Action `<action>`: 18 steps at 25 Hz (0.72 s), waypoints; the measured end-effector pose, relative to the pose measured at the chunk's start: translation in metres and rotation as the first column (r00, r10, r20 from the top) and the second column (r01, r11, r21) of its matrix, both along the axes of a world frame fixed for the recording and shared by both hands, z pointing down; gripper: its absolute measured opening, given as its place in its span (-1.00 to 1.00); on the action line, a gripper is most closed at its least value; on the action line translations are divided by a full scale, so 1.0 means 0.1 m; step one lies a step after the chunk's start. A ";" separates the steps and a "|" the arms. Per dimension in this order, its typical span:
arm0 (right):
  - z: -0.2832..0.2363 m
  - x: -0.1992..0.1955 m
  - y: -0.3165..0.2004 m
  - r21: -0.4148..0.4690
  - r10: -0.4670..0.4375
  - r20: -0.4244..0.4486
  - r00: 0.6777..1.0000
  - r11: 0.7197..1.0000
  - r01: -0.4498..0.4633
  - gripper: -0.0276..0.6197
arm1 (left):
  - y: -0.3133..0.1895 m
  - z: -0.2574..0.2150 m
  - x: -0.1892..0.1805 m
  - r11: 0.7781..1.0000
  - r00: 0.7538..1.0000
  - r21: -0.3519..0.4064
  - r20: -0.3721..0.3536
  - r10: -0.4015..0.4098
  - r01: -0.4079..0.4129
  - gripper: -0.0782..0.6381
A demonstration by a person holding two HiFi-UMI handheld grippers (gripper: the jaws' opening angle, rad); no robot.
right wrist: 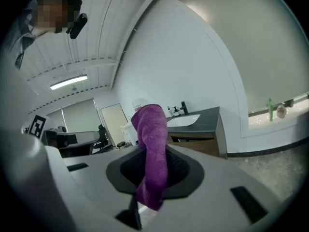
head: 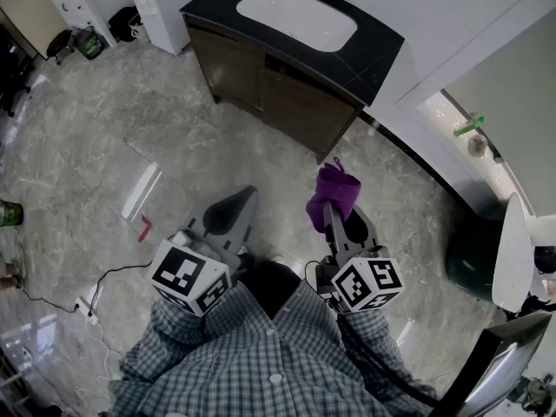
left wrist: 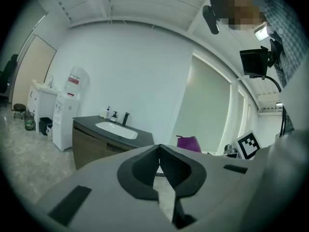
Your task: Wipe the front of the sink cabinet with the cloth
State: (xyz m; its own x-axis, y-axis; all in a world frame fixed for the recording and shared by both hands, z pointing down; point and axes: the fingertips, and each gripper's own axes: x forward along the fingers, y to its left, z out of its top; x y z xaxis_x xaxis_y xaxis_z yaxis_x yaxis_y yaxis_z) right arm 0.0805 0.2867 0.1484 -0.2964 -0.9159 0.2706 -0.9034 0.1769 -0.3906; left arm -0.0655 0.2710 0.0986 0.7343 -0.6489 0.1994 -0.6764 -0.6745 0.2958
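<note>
The right hand-held gripper (head: 334,212) is clamped on the purple cloth (head: 337,188). In the right gripper view the cloth (right wrist: 153,151) runs up between the two jaws, its bunched top stands above their tips, and a short tail hangs out below the dark pads. The left hand-held gripper (head: 246,196) sits just beside it, with its jaws pressed together at the tips and nothing between them. Both are held over the marble floor (head: 104,146), pointing toward the cabinet (head: 291,102), which stands well apart from the cloth with bare floor between them. The cabinet's dark wood front faces the grippers. It carries a black surface (head: 380,49) with a white sink (head: 297,16) set into it, and nothing touches the front.
</note>
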 end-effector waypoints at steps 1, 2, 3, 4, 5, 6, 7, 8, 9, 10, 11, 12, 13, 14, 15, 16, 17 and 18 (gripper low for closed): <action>0.00 0.00 0.00 0.000 0.000 0.001 1.000 1.000 0.000 -0.68 | 0.00 0.00 0.00 1.000 1.000 0.001 0.000 -0.001 0.001 -0.75; 0.01 0.01 0.00 0.000 0.000 0.002 1.000 1.000 0.000 -0.68 | 0.00 -0.01 0.01 1.000 1.000 0.002 0.000 -0.002 0.002 -0.75; 0.01 0.01 0.01 0.000 0.001 0.002 1.000 1.000 -0.001 -0.68 | 0.00 -0.01 0.01 1.000 1.000 0.003 0.000 -0.002 0.002 -0.75; 0.02 0.01 0.01 0.000 0.001 0.003 1.000 1.000 -0.001 -0.68 | 0.00 0.00 0.01 1.000 1.000 0.003 0.000 -0.003 0.003 -0.75; 0.02 0.01 0.01 0.000 0.001 0.004 1.000 1.000 -0.001 -0.68 | 0.00 0.00 0.01 1.000 1.000 0.003 0.001 -0.004 0.004 -0.75; 0.02 0.02 0.01 0.000 0.002 0.004 1.000 1.000 -0.002 -0.68 | 0.00 0.00 0.01 1.000 1.000 0.003 0.002 -0.005 0.005 -0.75; 0.02 0.02 0.01 -0.001 0.002 0.004 1.000 1.000 -0.002 -0.68 | 0.00 0.00 0.02 1.000 1.000 0.003 0.002 -0.005 0.005 -0.75; 0.02 0.03 0.01 -0.002 0.002 0.004 1.000 1.000 -0.002 -0.68 | 0.00 -0.01 0.02 1.000 1.000 0.004 0.003 -0.005 0.005 -0.75; 0.02 0.04 0.01 -0.003 0.002 0.005 1.000 1.000 -0.002 -0.68 | 0.00 -0.01 0.03 1.000 1.000 0.004 0.003 -0.004 0.004 -0.75; 0.02 0.04 0.01 -0.004 0.003 0.005 1.000 1.000 -0.002 -0.68 | 0.00 -0.02 0.03 1.000 1.000 0.005 0.004 -0.004 0.004 -0.75; 0.03 0.05 0.02 -0.005 0.003 0.006 1.000 1.000 -0.003 -0.68 | 0.01 -0.02 0.04 1.000 1.000 0.005 0.004 -0.005 0.005 -0.75; 0.03 0.06 0.03 -0.004 0.003 0.008 1.000 1.000 -0.003 -0.68 | 0.02 -0.02 0.04 1.000 1.000 0.005 0.004 -0.006 0.006 -0.75; 0.03 0.06 0.04 -0.004 0.005 0.010 1.000 1.000 -0.005 -0.68 | 0.03 -0.01 0.05 1.000 1.000 0.005 0.005 -0.007 0.007 -0.75; 0.03 0.07 0.05 -0.004 0.007 0.011 1.000 1.000 -0.007 -0.68 | 0.04 -0.01 0.05 1.000 1.000 0.004 0.006 -0.008 0.008 -0.75; 0.03 0.08 0.05 -0.004 0.009 0.012 1.000 1.000 -0.009 -0.68 | 0.05 -0.01 0.05 1.000 1.000 0.004 0.006 -0.009 0.009 -0.75; 0.03 0.09 0.05 -0.003 0.010 0.012 1.000 1.000 -0.010 -0.68 | 0.05 -0.02 0.06 1.000 1.000 0.005 0.006 -0.010 0.010 -0.75; 0.03 0.10 0.05 -0.003 0.010 0.012 1.000 1.000 -0.010 -0.68 | 0.05 -0.02 0.06 1.000 1.000 0.005 0.007 -0.011 0.011 -0.75; 0.02 0.11 0.06 -0.002 0.010 0.012 1.000 1.000 -0.010 -0.68 | 0.06 -0.03 0.07 1.000 1.000 0.006 0.007 -0.013 0.013 -0.75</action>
State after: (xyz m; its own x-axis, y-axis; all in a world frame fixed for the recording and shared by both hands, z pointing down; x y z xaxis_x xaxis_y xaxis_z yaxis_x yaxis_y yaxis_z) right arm 0.0919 0.2925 0.1505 -0.2907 -0.9183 0.2688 -0.9002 0.1673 -0.4021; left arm -0.0585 0.2768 0.0957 0.7246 -0.6594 0.2006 -0.6870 -0.6676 0.2871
